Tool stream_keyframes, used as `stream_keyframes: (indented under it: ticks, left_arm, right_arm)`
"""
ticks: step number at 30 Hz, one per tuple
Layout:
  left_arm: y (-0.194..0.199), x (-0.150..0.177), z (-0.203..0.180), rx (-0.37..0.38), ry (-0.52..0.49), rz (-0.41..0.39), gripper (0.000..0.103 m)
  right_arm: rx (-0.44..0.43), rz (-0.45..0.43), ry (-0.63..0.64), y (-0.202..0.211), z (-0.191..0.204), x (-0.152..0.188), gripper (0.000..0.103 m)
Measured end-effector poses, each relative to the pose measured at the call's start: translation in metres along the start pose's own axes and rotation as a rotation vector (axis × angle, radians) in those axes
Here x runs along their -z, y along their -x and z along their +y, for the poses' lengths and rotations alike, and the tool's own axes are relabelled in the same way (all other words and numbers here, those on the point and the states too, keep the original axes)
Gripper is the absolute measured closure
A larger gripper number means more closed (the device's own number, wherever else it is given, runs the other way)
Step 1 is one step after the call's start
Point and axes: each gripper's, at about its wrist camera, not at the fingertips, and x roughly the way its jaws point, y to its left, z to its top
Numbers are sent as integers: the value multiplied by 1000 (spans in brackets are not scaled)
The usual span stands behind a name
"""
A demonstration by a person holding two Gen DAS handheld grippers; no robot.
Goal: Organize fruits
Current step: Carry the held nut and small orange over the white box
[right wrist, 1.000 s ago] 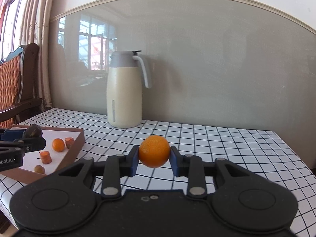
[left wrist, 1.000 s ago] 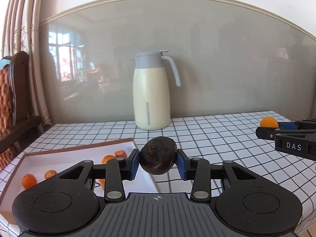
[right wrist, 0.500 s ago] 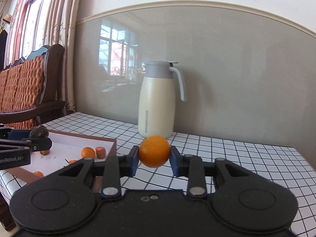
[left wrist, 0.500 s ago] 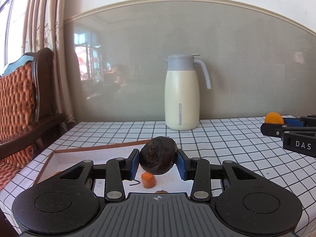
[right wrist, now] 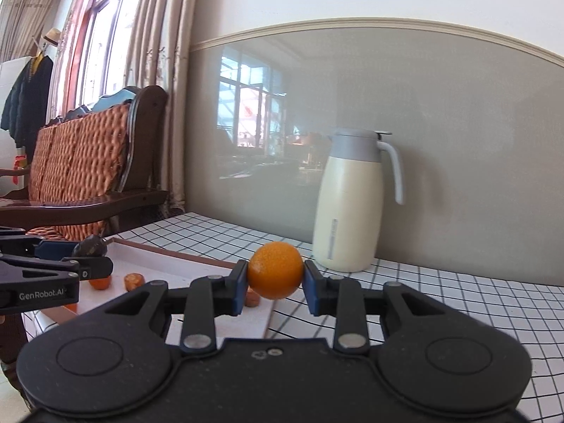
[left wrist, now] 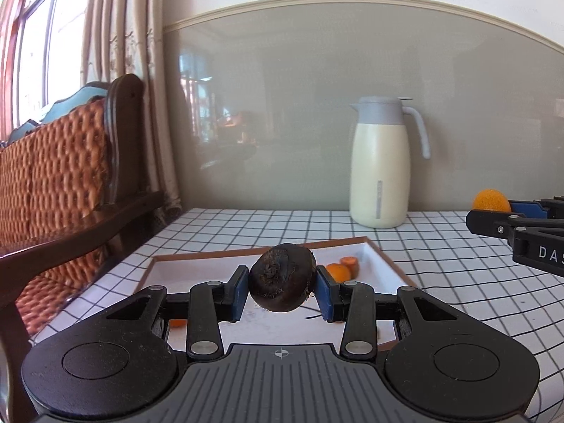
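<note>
Two fruits carried over the tray, one in each claw.

The dark, rough-skinned round fruit (left wrist: 281,282) is pinched between the blue pads of the left claw (left wrist: 282,290), hanging above the shallow brown-rimmed white tray (left wrist: 387,262); the smooth round orange (right wrist: 275,269) is clamped the same way in the right claw (right wrist: 274,280), poised at the tray's right edge. Both claws are nearly closed, with pads pressing on the fruit. Small orange pieces (left wrist: 343,268) lie on the tray floor at about one o'clock from the dark fruit. A cream thermal jug with a grey lid (left wrist: 382,164) stands on the black-and-white checked counter (left wrist: 440,246), further out at two o'clock. To finish well, I'd lower each fruit onto bare tray floor before loosening, clear of the pieces, so neither rolls.
</note>
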Motion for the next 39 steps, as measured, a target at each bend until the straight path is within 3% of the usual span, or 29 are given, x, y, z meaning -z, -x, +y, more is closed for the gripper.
stream_keyframes:
  ticks: [21, 39]
  left_arm:
    - [-9, -4, 91, -154, 81, -16, 63]
    - [-59, -13, 97, -148, 91, 5, 63]
  right_arm:
    - [-97, -32, 71, -39, 62, -26, 79]
    - [-65, 11, 9, -78, 43, -27, 79]
